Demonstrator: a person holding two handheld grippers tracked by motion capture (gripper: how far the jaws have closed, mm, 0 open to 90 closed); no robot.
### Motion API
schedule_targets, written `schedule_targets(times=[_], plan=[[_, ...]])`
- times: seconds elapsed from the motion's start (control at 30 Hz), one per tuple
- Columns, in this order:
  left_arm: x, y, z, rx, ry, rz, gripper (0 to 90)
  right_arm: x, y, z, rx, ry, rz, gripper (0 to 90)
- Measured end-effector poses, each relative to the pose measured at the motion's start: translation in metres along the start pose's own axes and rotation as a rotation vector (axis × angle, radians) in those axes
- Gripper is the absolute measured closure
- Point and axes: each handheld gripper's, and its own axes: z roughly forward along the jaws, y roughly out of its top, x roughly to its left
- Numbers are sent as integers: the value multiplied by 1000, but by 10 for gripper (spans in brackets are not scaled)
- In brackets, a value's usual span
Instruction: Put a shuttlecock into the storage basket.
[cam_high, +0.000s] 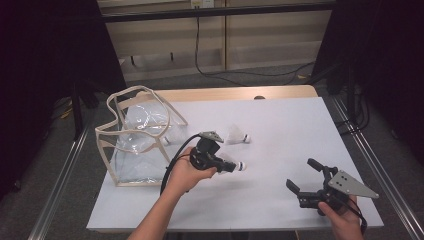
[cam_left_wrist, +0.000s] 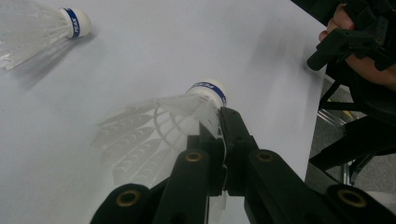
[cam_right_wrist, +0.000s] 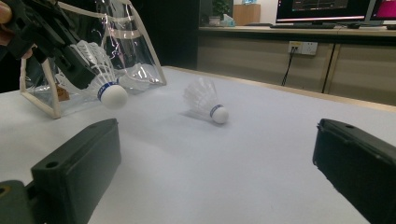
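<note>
Two shuttlecocks are out on the white table (cam_high: 280, 125), and the work in hand looks like loading them into the clear bag (cam_high: 137, 137) at the table's left. Nearest the person, the right gripper (cam_high: 306, 176) rests low by the front edge, jaws spread wide with nothing between them, pointing toward the table's middle. Farther in, the left gripper (cam_high: 227, 166) is clamped on the feather skirt of the held shuttlecock (cam_left_wrist: 187, 116), lifted clear of the surface with its cork aimed right; the forearm reaches in from below and the wrist is bent so the tool lies nearly level. Beyond it the second shuttlecock (cam_high: 236, 136) lies on its side. The next move likely calls for swinging the held one left over the bag's open rim before letting go, gently, since feathers crush.
</note>
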Motion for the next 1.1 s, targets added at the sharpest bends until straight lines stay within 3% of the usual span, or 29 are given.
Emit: schedule_targets(times=[0.2,0.23,0.27,0.43,0.57,0.63,0.7,1.1], plan=[[0,5,-8,8,9,8,893,0,0,0,0,0,0,5],[-1,6,-10,9,27,5,893,0,0,0,0,0,0,6],[1,7,-11,2,0,1,893,0,0,0,1,0,0,5],[-1,12,-18,12,24,6,893,0,0,0,1,1,1,6],[0,16,-22,9,10,-1,893,0,0,0,1,1,2,6],[-1,18,-24,24,34,-2,893,0,0,0,1,1,2,6],[-1,20,-26,23,8,-2,893,0,0,0,-1,1,-1,6],[-1,29,-40,30,22,-8,893,0,0,0,0,1,2,7]])
